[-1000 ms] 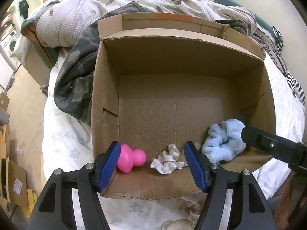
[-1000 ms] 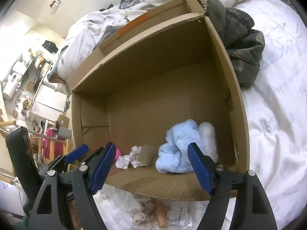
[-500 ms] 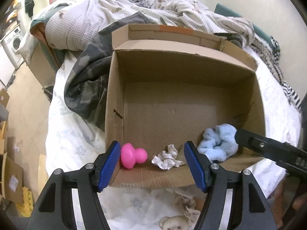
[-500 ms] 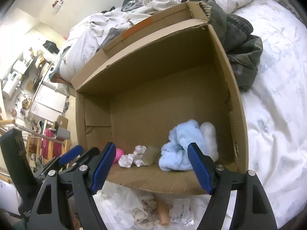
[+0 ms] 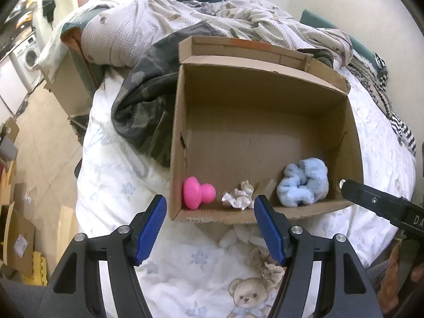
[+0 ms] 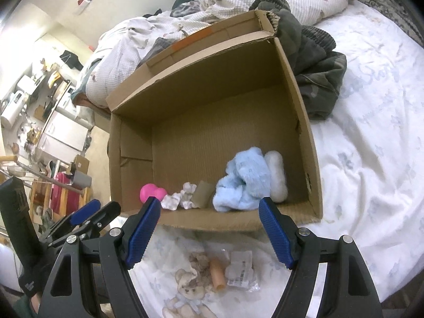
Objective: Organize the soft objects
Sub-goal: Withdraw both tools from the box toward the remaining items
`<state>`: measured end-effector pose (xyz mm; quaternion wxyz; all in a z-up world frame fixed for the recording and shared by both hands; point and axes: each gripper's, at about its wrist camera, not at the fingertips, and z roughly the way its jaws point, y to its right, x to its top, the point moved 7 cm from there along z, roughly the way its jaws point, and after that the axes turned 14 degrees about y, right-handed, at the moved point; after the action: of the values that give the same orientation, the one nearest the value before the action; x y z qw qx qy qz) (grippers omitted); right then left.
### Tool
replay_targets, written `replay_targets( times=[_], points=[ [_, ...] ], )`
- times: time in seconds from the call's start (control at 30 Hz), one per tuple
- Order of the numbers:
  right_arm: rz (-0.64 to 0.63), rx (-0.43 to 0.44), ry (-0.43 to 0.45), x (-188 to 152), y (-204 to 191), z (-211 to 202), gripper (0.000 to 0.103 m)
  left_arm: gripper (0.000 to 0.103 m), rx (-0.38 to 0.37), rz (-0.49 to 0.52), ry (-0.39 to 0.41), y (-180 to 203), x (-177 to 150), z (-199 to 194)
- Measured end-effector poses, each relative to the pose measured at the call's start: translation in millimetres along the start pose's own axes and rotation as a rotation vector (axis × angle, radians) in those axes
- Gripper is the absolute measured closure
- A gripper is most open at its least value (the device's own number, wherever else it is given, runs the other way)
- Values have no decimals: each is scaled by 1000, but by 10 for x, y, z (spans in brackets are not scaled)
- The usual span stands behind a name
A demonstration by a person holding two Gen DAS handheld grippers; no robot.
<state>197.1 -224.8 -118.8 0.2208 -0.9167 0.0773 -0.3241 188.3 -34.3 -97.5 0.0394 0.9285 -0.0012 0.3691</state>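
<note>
Right gripper (image 6: 209,226) hangs wide open before the cardboard box (image 6: 304,122); inside lie blue plush (image 6: 242,184), pink toy (image 6: 151,191), crumpled paper (image 6: 176,200).

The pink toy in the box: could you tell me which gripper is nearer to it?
Left. The left gripper hangs open just outside the box's near edge, below the pink toy. The right gripper is open farther along, by the blue plush.
</note>
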Motion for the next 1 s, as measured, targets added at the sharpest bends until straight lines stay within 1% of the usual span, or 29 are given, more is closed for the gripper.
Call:
replay_targets(
  times=[0.13,0.33,0.4,0.5,0.73,0.83,0.93,1.0],
  points=[
    [-1,-4,-1,-78,3,-56,22,37,17,-10,-9,-56,-39,-34],
    [-19,-3,-4,-191,-50,-112,22,37,27,-19,5,-101,-80,-146],
    [-27,-6,-8,-234,-56,-124,22,37,20,-18,21,-112,-87,-194],
    [-45,-14,-19,-309,-36,-144,22,37,40,1,38,-148,-116,-238],
    [-93,-50,-40,-440,66,-182,22,36,97,16,9,-265,-272,-235],
    [-112,-64,-47,-474,91,-194,22,36,106,27,-24,-308,-369,-194],
    [-98,-59,-46,-469,105,-204,22,36,71,-26,-52,-367,-442,-148],
    [-79,-52,-52,-461,119,-184,22,37,90,-53,-65,-443,-476,-119]
  ],
)
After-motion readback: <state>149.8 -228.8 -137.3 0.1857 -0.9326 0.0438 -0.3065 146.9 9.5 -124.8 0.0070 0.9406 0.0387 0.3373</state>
